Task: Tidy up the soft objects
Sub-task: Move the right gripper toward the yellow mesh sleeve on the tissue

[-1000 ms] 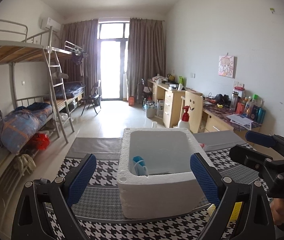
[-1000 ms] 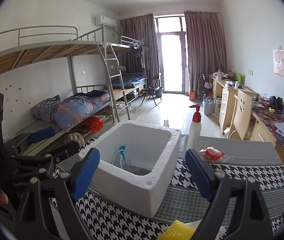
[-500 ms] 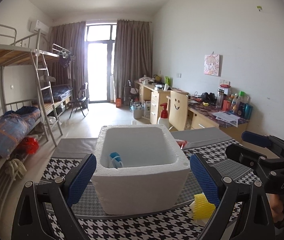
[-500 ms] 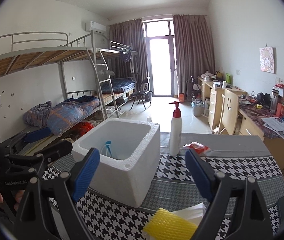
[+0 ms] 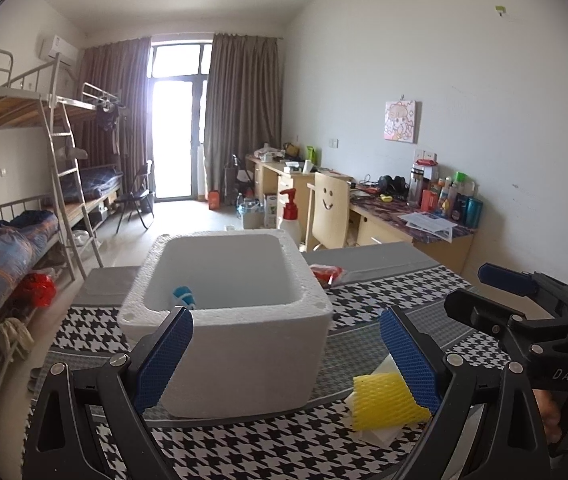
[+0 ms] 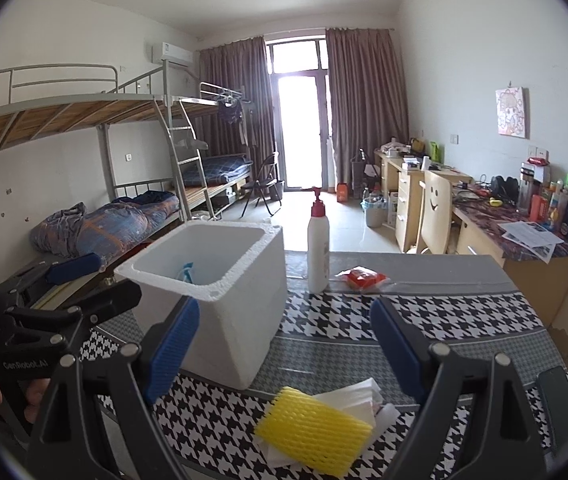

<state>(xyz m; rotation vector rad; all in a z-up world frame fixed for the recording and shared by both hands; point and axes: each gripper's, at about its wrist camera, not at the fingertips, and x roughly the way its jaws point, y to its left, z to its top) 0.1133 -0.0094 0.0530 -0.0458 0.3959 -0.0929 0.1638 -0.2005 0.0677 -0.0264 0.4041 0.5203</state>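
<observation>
A white foam box stands on the houndstooth tablecloth, with a blue and white soft item inside. A yellow foam net sleeve lies on white soft sheets near the table's front, right of the box. My left gripper is open and empty just in front of the box. My right gripper is open and empty above the yellow sleeve. Each gripper shows in the other's view, the right one and the left one.
A white pump bottle with a red top stands behind the box. A red packet lies on the grey cloth strip beside it. Bunk beds are at left, desks and a chair at right.
Both grippers have pulled back and swung right. The box has shifted left in both views, and the yellow sleeve and white sheets have come into view. Both grippers stay open.
</observation>
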